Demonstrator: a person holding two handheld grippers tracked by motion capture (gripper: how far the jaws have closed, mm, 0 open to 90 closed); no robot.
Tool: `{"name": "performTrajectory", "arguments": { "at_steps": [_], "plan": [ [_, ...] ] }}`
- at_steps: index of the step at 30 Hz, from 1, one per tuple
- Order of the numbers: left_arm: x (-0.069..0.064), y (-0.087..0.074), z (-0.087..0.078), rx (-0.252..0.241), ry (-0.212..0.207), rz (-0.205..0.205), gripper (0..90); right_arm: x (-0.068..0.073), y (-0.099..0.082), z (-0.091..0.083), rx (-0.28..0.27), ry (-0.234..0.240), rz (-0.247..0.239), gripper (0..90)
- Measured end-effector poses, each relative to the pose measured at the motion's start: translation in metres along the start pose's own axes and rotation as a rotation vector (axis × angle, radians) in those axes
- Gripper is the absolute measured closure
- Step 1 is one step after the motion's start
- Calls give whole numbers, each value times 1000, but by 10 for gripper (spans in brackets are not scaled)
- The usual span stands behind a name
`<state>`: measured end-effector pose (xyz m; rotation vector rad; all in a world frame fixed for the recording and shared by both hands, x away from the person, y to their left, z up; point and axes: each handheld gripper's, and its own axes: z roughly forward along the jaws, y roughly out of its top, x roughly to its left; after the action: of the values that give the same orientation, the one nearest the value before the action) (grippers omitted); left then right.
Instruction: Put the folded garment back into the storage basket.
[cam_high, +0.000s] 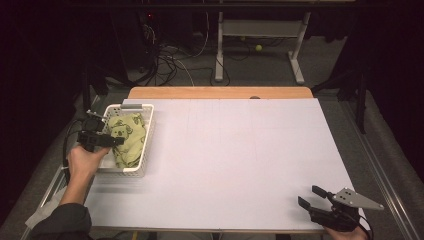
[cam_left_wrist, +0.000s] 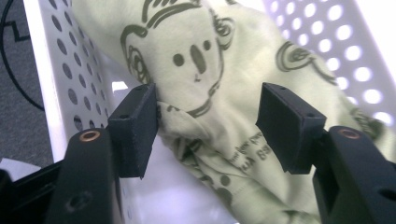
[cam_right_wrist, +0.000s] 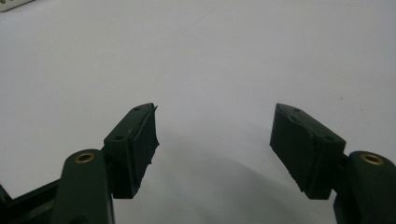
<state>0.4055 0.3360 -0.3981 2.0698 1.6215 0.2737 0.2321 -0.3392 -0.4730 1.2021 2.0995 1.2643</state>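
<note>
Left gripper (cam_high: 116, 141) is being held level over the white perforated basket (cam_high: 142, 165), jaws spread around a pale-green koala-print cloth (cam_left_wrist: 219, 93).

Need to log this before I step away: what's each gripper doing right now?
Left gripper: open, the green cloth in the white basket between its jaws, not clamped.
Right gripper: open, empty, over the table.

Right hand (cam_high: 345, 234) cut off by bottom edge (wrist hidden), cloth's (cam_left_wrist: 219, 93) small print unreadable

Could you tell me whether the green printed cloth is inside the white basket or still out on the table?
Inside: the green cloth lies crumpled within the white basket walls, with the left gripper jaws open around it.
</note>
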Motion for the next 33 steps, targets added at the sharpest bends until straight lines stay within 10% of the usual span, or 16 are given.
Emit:
{"name": "performTrajectory", "arguments": {
  "at_steps": [33],
  "plan": [
    [-39, -18, -20, -122, -96, 95, 346, 0, 0, 0, -2, 5, 1, 322]
  ]
}}
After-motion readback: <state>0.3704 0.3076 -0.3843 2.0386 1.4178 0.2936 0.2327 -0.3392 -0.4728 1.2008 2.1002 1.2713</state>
